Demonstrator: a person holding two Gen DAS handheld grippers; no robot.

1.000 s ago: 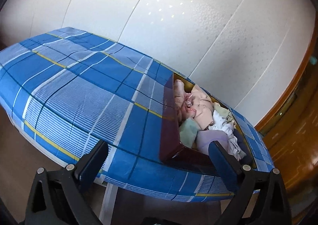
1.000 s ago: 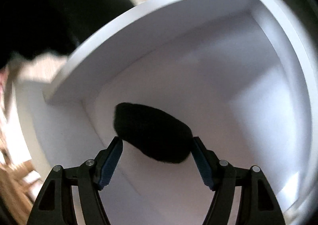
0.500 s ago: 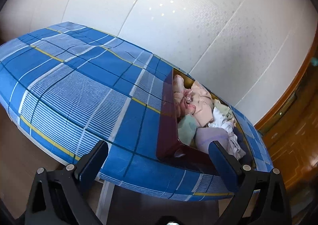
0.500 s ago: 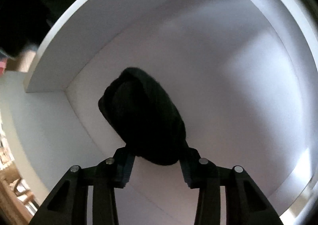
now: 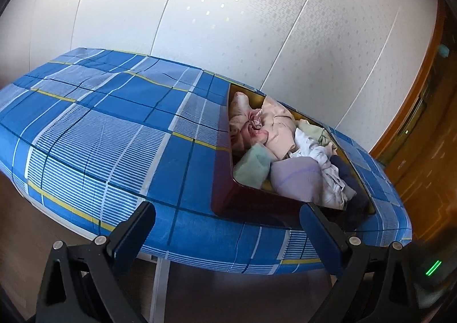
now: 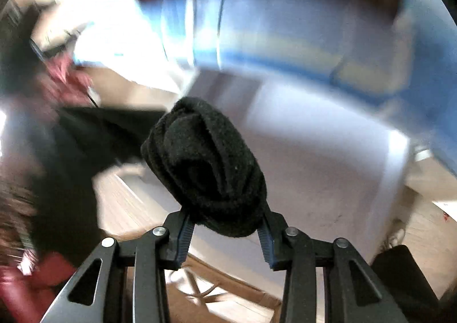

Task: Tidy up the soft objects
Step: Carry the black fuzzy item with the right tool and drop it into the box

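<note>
Black sock roll [image 6: 205, 168], lying loose in white compartment earlier, is now lifted out, clamped between right gripper [image 6: 225, 233] jaws. Left gripper [image 5: 228, 226] is held wide, empty. Grip is best kept firm during carrying toward box [image 5: 222, 180].

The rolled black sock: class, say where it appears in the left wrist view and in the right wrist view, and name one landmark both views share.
Left wrist view: not in it; only the tray of mixed cloths shows on the table.
Right wrist view: centre of the picture, the rolled black sock clamped in the right gripper.
Shared landmark: the blue plaid tablecloth, blurred across the top.
</note>
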